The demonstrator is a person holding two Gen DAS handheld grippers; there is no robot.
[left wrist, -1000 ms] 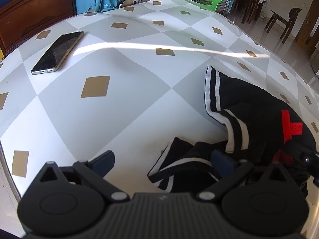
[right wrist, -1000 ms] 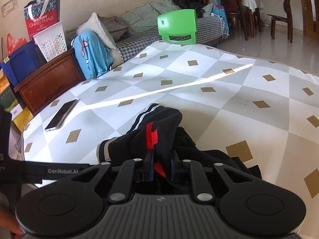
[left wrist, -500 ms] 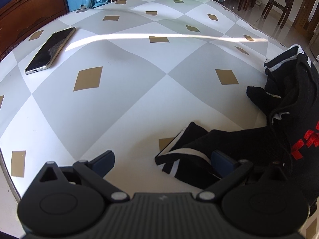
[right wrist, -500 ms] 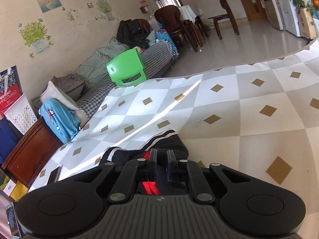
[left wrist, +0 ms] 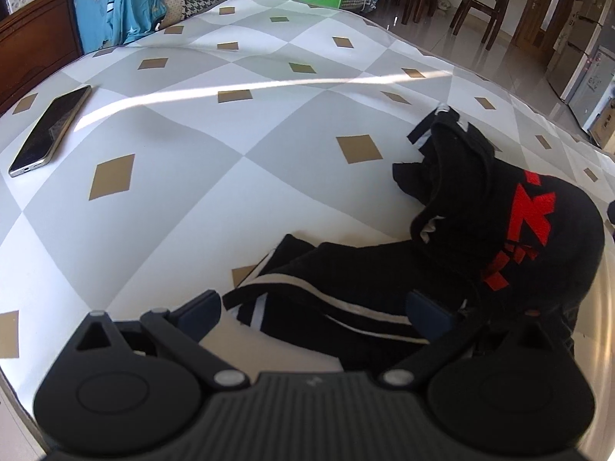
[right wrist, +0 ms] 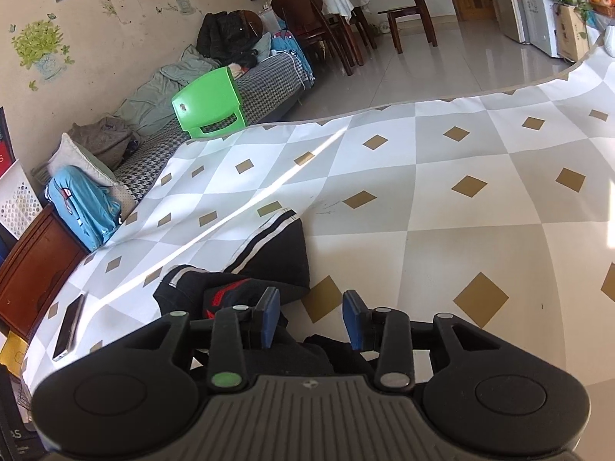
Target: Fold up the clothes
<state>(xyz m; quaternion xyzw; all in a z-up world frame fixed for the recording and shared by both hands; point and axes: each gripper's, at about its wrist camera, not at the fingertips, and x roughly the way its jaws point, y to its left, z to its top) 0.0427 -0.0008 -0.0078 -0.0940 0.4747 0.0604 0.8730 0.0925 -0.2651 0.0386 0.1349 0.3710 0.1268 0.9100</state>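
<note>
A black garment (left wrist: 480,230) with white stripes and red print lies crumpled on the checked tablecloth (left wrist: 192,153). My left gripper (left wrist: 313,313) is open wide over its near striped end, and the cloth lies between the fingers without being pinched. In the right wrist view the same garment (right wrist: 269,261) is heaped just left of and under my right gripper (right wrist: 311,319). Its jaws are opening, the blue pads (right wrist: 269,315) stand apart, and no fabric is pressed between them. Some black cloth shows low down behind the pads.
A phone (left wrist: 50,130) lies face up near the table's left edge, also visible as the phone (right wrist: 69,326) in the right wrist view. A green chair (right wrist: 209,103) stands at the far edge, with a sofa piled with clothes and wooden furniture behind it.
My right gripper, shut on the garment's red-printed part before, has spread its jaws and let it go. The garment heap has shifted right in the left wrist view. Both views have rolled.
</note>
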